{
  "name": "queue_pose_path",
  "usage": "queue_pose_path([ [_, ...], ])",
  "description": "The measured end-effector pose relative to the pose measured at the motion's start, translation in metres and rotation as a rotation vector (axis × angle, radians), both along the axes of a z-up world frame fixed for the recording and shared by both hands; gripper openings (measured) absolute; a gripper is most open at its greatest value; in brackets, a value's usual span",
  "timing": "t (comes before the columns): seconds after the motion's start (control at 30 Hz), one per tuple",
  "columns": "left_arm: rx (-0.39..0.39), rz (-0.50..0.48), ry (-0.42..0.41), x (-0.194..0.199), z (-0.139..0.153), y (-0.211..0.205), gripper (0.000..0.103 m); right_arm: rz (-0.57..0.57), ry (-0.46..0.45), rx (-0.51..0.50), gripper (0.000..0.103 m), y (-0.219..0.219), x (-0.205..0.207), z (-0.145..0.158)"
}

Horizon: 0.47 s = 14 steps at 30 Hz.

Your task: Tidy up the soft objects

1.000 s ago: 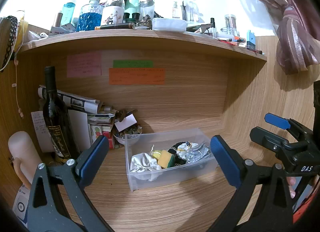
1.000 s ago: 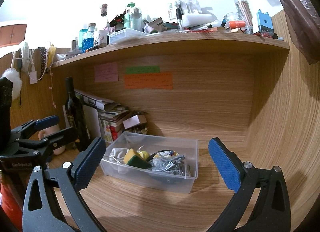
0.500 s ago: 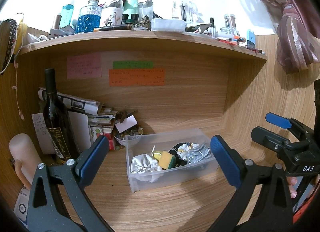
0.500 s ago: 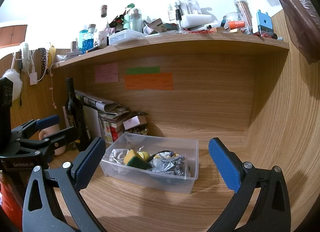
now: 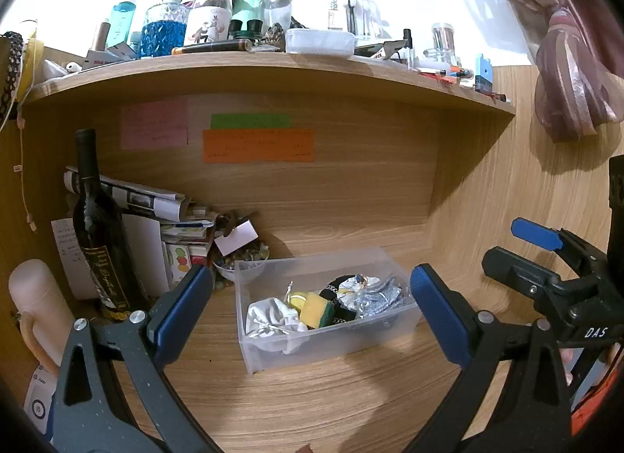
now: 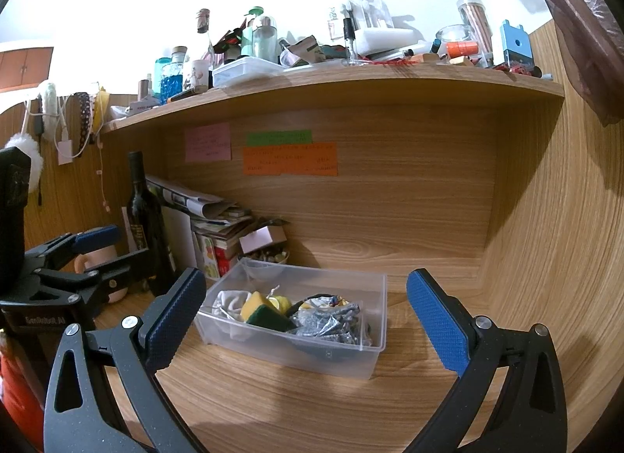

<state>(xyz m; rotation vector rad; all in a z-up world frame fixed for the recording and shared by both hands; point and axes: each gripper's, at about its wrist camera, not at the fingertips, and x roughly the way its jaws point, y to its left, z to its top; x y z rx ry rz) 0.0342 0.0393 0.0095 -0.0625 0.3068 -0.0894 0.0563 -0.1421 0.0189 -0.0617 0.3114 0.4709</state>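
Note:
A clear plastic bin (image 5: 273, 351) (image 6: 374, 308) stands on the wooden desk under the shelf. Inside lie a white cloth pouch (image 5: 273, 316) (image 6: 230, 302), a yellow-green sponge (image 5: 318, 310) (image 6: 265, 314), a silver crinkled pouch (image 5: 374, 295) (image 6: 327, 322) and a dark patterned piece (image 5: 335, 285). My left gripper (image 5: 312, 314) is open, held back from the bin with nothing between its fingers. My right gripper (image 6: 308, 322) is open too, empty, also short of the bin. Each gripper appears at the side of the other's view, the right one (image 5: 546, 277) and the left one (image 6: 78, 258).
A dark wine bottle (image 5: 97, 230) (image 6: 146, 226), rolled newspapers and stacked boxes (image 5: 175, 226), and a small bowl (image 5: 241, 260) crowd the back left. A pale pink mug (image 5: 35, 304) stands at the far left. The shelf (image 5: 273, 63) above carries several bottles. A curtain (image 5: 565, 82) hangs right.
Almost nothing differs; both views drift very slightly, and both grippers stay open and empty in front of the bin.

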Motion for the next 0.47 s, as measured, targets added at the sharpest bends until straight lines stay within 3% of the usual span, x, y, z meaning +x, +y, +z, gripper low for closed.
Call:
queue_pose_path([
  [0.47, -0.006, -0.009, 0.014, 0.0018, -0.0033, 0.0011, 0.103, 0.006, 0.009, -0.017, 0.103, 0.0048, 0.0069, -0.003],
])
